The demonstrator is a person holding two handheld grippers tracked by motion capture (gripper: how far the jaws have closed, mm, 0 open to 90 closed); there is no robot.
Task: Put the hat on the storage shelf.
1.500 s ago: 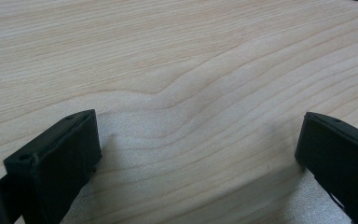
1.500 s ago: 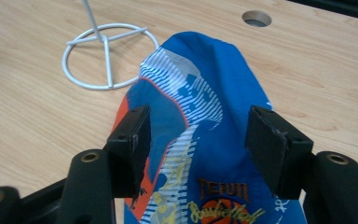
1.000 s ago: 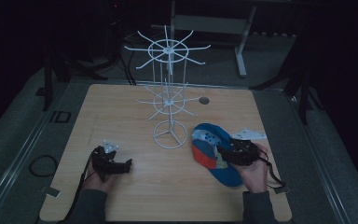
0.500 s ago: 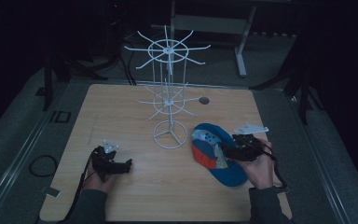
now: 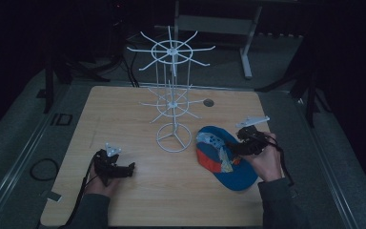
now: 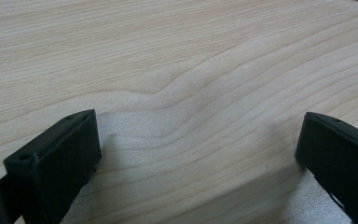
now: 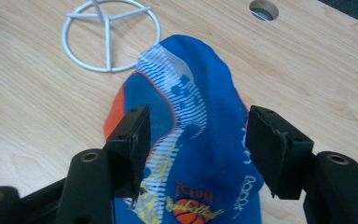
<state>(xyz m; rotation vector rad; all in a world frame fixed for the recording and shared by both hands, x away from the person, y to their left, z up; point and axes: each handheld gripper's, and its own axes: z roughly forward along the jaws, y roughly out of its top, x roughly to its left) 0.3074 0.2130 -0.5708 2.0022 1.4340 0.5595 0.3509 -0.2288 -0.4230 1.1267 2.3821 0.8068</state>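
Near the right edge of the table [image 5: 124, 102], seen from the high view, a cap [image 5: 226, 162] lies flat on the wood, just right of the ring base of a white wire rack [image 5: 173, 102] that stands at the table's middle. The right tongs [image 5: 236, 147] hover over the cap's near side, held low and pointed toward the rack, probably lined up for a grab. The left tongs [image 5: 129, 168] rest close to the front edge on the left, well apart from the cap and rack, apparently parked out of the way. A round hole [image 5: 208, 102] sits in the wood toward the far edge.

From the left gripper view, the left tongs [image 6: 196, 144] are spread wide with bare wood grain between the jaws and nothing held.

From the right gripper view, the right tongs [image 7: 196, 140] are spread, one jaw to each side of the cap [image 7: 191, 126], over its cloth without pinching it; whether they touch the fabric I cannot tell. The cap is blue with an orange edge, a panel of white stripes and a basketball print with lettering toward the near end. It looks soft and crumpled, so it would likely fold when gripped. The rack's ring base [image 7: 110, 36] lies just beyond it, the hole [image 7: 265, 9] farther off.
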